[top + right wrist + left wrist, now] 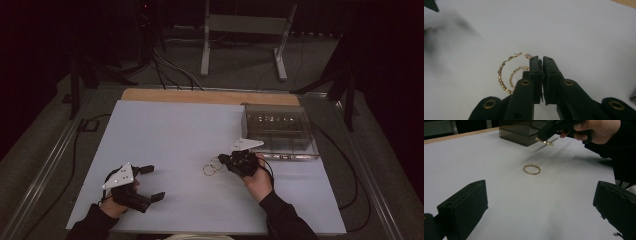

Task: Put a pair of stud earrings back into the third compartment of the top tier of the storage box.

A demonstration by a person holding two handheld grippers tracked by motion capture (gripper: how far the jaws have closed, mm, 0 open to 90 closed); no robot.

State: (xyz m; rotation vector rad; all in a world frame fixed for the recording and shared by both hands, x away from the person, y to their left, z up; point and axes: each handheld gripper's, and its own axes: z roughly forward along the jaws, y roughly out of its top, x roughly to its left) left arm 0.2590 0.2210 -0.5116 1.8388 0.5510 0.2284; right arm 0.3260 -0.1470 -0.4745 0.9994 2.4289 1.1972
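Two gold hoop earrings are in play. One hoop (531, 169) lies flat on the white table top (170, 135), also seen as the lying hoop (208, 170). My right gripper (223, 160) is shut on the other hoop (545, 142) and holds it a little above the table. In the right gripper view the held hoop (503, 72) hangs left of the closed right gripper (541, 60), and the lying hoop (514, 74) shows partly behind the jaws. My left gripper (151, 183) rests at the near left, open and holding nothing, its jaws wide apart around the left gripper (541, 205) midline.
A dark see-through case (278, 131) stands at the table's right back, just beyond the right hand (258, 180); the same case (520, 132) appears in the left gripper view. A wooden strip (210, 96) edges the far side. Cables and a stand (245, 37) lie on the floor beyond.
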